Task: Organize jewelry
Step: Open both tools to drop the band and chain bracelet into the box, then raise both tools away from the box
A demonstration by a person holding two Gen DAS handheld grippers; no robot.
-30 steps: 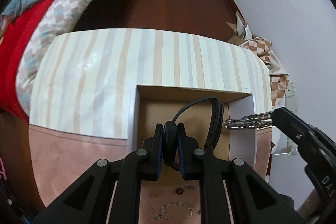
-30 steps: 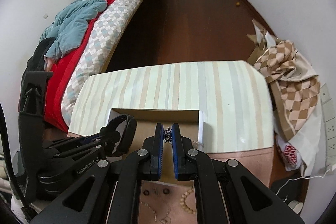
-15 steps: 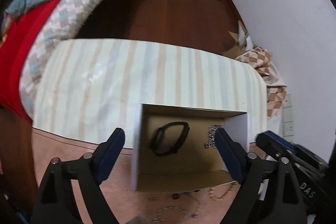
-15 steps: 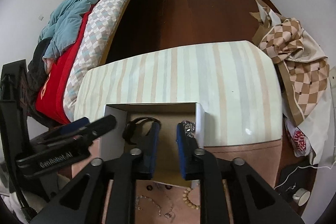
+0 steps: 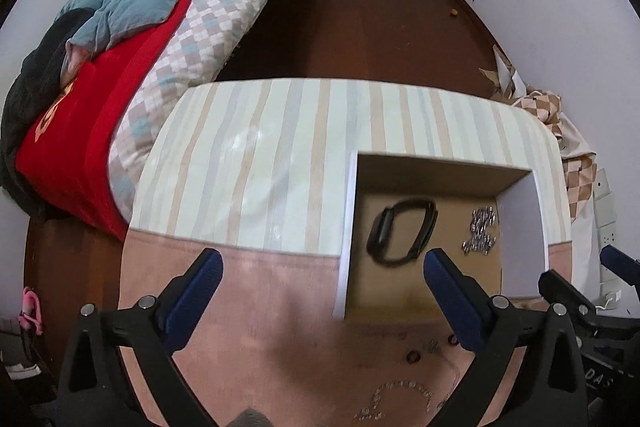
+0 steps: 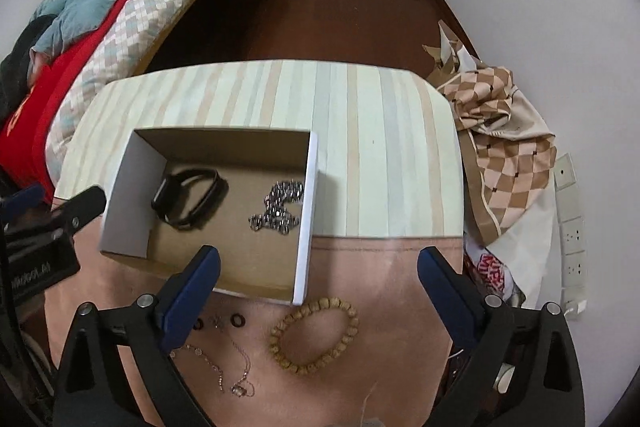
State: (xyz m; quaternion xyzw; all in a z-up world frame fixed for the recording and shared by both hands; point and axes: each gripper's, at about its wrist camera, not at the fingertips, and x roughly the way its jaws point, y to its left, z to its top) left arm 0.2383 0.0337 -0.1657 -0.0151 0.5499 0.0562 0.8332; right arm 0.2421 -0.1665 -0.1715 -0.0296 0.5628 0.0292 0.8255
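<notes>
An open cardboard box point(image 5: 518, 219) point(image 6: 134, 195) stands on the table. Inside it lie a black watch band point(image 5: 400, 235) point(image 6: 188, 199) and a heap of silver chain point(image 5: 482, 231) point(image 6: 278, 207). My left gripper point(image 5: 323, 259) hovers left of the box, jaws opening wide with nothing between them. My right gripper point(image 6: 319, 255) hangs over the box's near right corner, jaws also opening and empty. On the pink mat in front of the box lie a wooden bead bracelet point(image 6: 316, 335), a thin necklace point(image 6: 224, 367), small rings point(image 6: 238, 321) and a sparkly chain point(image 5: 400, 391).
The table point(image 5: 256, 163) has a striped top and a pink mat at its near end. A bed with red and blue covers point(image 5: 120, 39) runs along the left. A checked cloth bag point(image 6: 508, 155) and wall sockets point(image 6: 574, 235) sit to the right.
Both grippers went from shut to wide open. The watch band left the left jaws and the chain left the right jaws; both now lie in the box. Both grippers drew back from the box.
</notes>
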